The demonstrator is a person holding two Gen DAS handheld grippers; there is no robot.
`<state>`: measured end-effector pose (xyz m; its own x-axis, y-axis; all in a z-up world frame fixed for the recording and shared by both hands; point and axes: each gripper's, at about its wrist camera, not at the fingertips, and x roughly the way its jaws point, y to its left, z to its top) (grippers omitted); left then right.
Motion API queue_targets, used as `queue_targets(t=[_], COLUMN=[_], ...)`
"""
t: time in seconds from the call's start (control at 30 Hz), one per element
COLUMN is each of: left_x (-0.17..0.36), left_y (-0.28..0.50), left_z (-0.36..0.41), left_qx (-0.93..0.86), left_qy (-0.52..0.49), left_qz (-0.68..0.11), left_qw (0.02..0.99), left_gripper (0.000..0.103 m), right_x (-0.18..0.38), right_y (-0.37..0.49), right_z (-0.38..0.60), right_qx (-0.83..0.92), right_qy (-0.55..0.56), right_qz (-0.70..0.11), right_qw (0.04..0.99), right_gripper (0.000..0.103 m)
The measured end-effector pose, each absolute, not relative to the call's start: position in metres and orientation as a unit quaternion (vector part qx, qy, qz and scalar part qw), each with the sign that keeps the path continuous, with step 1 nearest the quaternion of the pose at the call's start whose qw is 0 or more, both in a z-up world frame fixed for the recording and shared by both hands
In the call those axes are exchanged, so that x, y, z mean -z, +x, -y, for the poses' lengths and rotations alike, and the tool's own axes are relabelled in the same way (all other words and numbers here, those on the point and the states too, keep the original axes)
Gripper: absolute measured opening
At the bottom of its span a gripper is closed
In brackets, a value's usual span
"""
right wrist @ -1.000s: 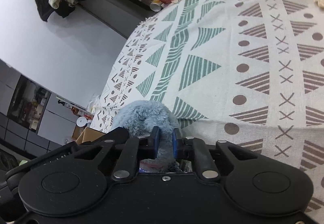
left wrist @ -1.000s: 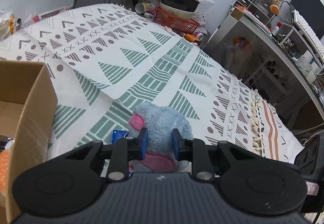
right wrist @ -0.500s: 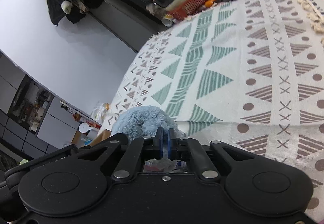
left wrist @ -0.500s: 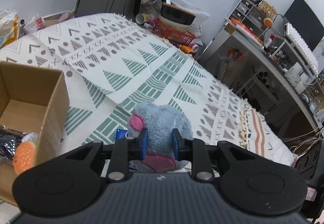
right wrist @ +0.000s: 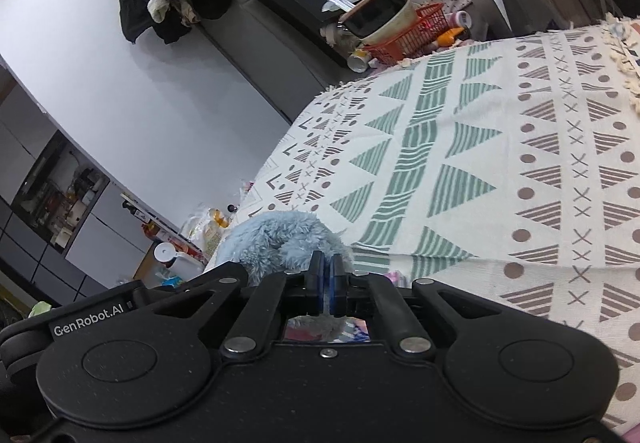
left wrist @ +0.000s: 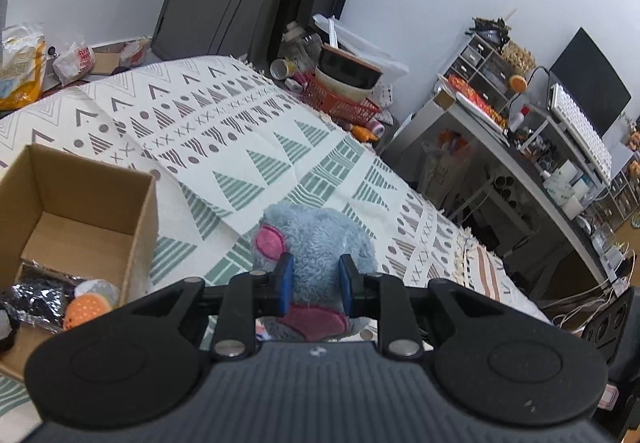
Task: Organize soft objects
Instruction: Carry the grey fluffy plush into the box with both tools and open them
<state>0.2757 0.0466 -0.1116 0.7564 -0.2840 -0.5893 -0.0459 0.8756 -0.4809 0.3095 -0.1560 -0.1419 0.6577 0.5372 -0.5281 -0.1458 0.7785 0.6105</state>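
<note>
Clearly the step in hand is carrying the blue plush toy (left wrist: pixel 316 239) across to the cardboard box (left wrist: pixel 140 219), and both tongs are on it. The toy hangs above the patterned bedspread (left wrist: pixel 248 147), toward the bed's near edge and just right of the box, which sits at the bed's near left corner. The left tongs (left wrist: pixel 314 279) are clamped across the toy's body, blue pads pressed into the fur on either side — the right tongs (right wrist: pixel 326 277) are closed nearly to touching, pinching only a thin tuft or limb of the same toy (right wrist: pixel 280 239).

To do this well, I would move the two hands together and keep them level with each other, since the thin right-hand pinch looks likely to slip if the toy is stretched between them. The toy should clear the box's near wall before it is lowered, then go down into the free floor at the back of the box, away from the orange ball (left wrist: pixel 86 309) and the dark crinkled wrapper (left wrist: pixel 36 297) already lying at its front. Soft fur gives under the pads, so release only once it rests on something.

Much is hidden. Both tool bodies cover the toy's lower half, so whether it is fully off the bedspread cannot be told. The box's front and left side are cut off by the frame. What part the right tongs hold — ear, tail or arm — is too buried in fur to name.
</note>
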Motion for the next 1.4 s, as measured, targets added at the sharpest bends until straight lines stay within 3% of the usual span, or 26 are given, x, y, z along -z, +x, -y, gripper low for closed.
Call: queue_targets(t=[0.4,1.4], left_x=[0.096,0.136], left_y=[0.265,0.270], left_z=[-0.095,-0.209], left_qx=[0.041,-0.084], left_qy=[-0.274,-0.352], left_qz=[-0.313,-0.343], left_qw=[0.908,0.867], left_gripper=[0.020,0.016], right_x=[0.127,0.146], right_y=[0.313,0.327], right_z=[0.102,-0.032], right_qx=[-0.220,-0.288], right_qy=[0.234,0.209], right_qz=[-0.367,-0.421], right_qw=[0.873,0.834], right_gripper=[0.000,0.000])
